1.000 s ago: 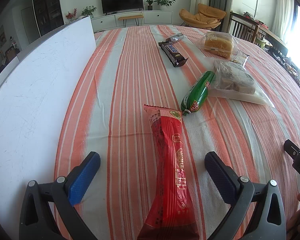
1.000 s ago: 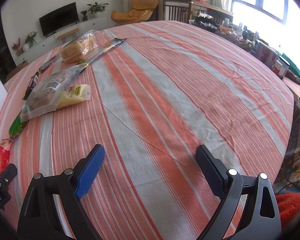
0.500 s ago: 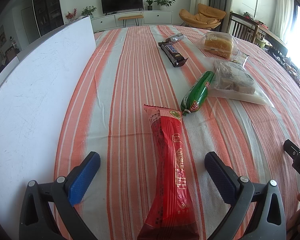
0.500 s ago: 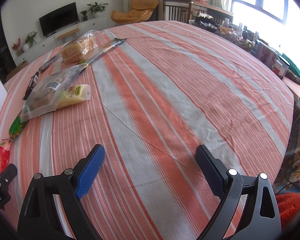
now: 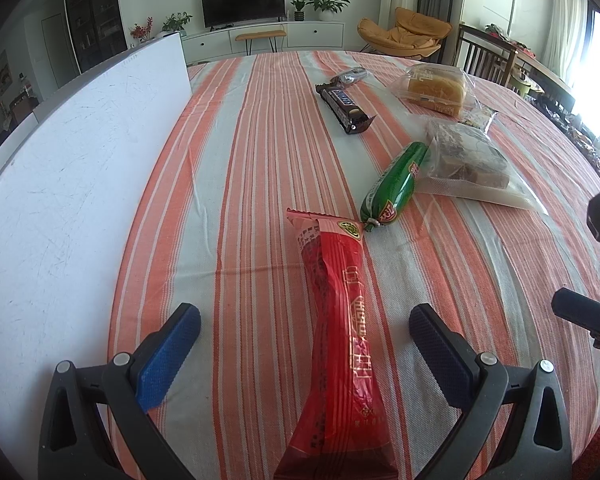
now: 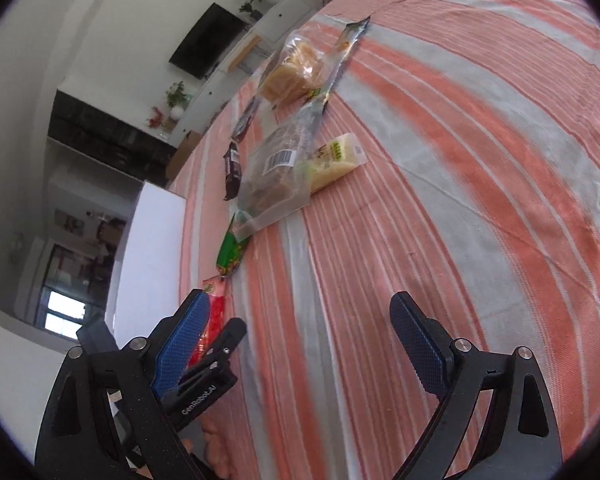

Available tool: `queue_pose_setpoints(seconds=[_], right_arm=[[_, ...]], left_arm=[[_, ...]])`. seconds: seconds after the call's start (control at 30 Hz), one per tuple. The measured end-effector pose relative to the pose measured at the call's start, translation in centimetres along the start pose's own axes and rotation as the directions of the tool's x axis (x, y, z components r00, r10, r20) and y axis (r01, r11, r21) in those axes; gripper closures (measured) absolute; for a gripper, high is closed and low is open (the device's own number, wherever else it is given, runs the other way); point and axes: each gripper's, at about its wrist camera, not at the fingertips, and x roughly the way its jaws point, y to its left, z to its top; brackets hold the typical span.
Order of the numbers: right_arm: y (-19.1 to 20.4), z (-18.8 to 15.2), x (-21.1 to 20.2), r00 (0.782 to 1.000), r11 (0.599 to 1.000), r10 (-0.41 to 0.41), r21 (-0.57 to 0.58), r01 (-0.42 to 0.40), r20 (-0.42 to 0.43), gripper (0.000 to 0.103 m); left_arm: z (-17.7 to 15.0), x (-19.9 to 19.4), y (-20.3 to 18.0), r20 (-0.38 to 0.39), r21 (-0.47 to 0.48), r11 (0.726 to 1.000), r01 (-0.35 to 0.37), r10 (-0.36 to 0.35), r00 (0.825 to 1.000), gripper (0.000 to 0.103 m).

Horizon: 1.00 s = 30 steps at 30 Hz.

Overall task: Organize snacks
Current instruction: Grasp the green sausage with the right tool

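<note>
Left gripper open astride red packet, white board leftward.

Home living room: television, armchair

Readable only: "GenRobot.AI" in white on the black body of the left gripper, seen from the right wrist. Barcode on clear snack bag, digits illegible; other wrapper print too small.
</note>
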Motion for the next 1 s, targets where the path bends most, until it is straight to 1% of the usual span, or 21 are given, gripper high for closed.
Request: queue_pose_setpoints(seconds=[0.03,0.1,0.17,0.23,0.3,0.37,0.43,0.47,0.5,0.53,0.57,0.6,0.63,0.67,0.73,0.87,0.93,1.0], right_arm=[[0.8,0.7,1.4,0.999,1.000,0.016,0.003,-0.016,-0.045,0.012],[2.7,2.1,3.8,0.994,0.999,0.022,-0.025,-0.025,-0.102,0.011],[4.5,3.5,6.6,0.987,0.997,-0.044,-0.070,0.033,-0.154,0.011],[5.8,4.8,9.3,0.972,0.990,-0.127,-0.082,0.112,-0.198,0.012],[7.0,5.9,11.5,0.960,0.983,-0.176,-0.084,0.161,-0.218,0.012],[8.6,6.7,13.1,0.947,0.967,-0.244,-0.130,0.220,-0.210,0.013],[10.4,7.1,14.6,0.918,0.930,-0.342,-0.215,0.300,-0.199,0.014],[11.2,7.1,15.2,0.900,0.904,-0.390,-0.268,0.335,-0.192,0.019],[12.0,7.1,15.7,0.875,0.865,-0.450,-0.333,0.376,-0.180,0.024],[12.5,7.1,16.0,0.850,0.825,-0.499,-0.390,0.408,-0.166,0.041],[12.8,7.2,16.1,0.833,0.797,-0.531,-0.427,0.428,-0.155,0.062],[12.8,7.3,16.1,0.824,0.785,-0.544,-0.446,0.431,-0.161,0.068],[12.6,7.6,15.9,0.819,0.782,-0.546,-0.457,0.424,-0.174,0.077],[12.3,7.8,15.4,0.823,0.789,-0.536,-0.459,0.409,-0.189,0.079],[11.0,8.0,14.1,0.823,0.799,-0.524,-0.461,0.386,-0.220,0.080],[9.1,7.3,10.8,0.805,0.774,-0.533,-0.535,0.339,-0.260,0.080],[7.8,6.9,8.6,0.803,0.777,-0.526,-0.544,0.318,-0.281,0.080],[6.3,6.3,6.1,0.805,0.780,-0.523,-0.538,0.319,-0.280,0.080]], left_arm=[[0.0,0.0,0.0,0.000,0.000,1.000,0.000,0.000,1.000,0.000],[0.0,0.0,0.0,0.000,0.000,1.000,0.000,0.000,1.000,0.000],[0.0,0.0,0.0,0.000,0.000,1.000,0.000,0.000,1.000,0.000],[0.0,0.0,0.0,0.000,0.000,1.000,0.000,0.000,1.000,0.000],[0.0,0.0,0.0,0.000,0.000,1.000,0.000,0.000,1.000,0.000],[0.0,0.0,0.0,0.001,0.000,1.000,0.000,0.000,1.000,0.000],[0.0,0.0,0.1,0.000,-0.001,1.000,0.001,-0.001,1.000,0.000],[0.0,0.0,0.0,0.000,0.000,1.000,0.001,-0.001,1.000,0.000],[0.0,0.0,0.0,0.001,0.000,1.000,0.000,0.000,1.000,0.000],[0.0,0.0,0.0,0.001,0.000,1.000,0.001,-0.001,1.000,0.000],[0.0,0.0,0.0,0.001,0.000,1.000,0.001,-0.001,1.000,0.000],[0.0,0.0,0.0,0.000,0.000,1.000,0.001,-0.001,1.000,0.000],[0.0,0.0,0.0,0.001,0.000,1.000,0.001,-0.001,1.000,0.000],[0.0,0.0,0.0,0.001,0.000,1.000,0.001,-0.001,1.000,0.000],[0.0,0.0,0.0,0.001,0.000,1.000,0.001,-0.001,1.000,0.000],[0.0,0.0,0.0,0.001,0.000,1.000,0.001,-0.001,1.000,0.000],[0.0,0.0,0.0,0.001,0.000,1.000,0.001,-0.001,1.000,0.000],[0.0,0.0,0.0,0.001,0.001,1.000,0.001,-0.001,1.000,0.000]])
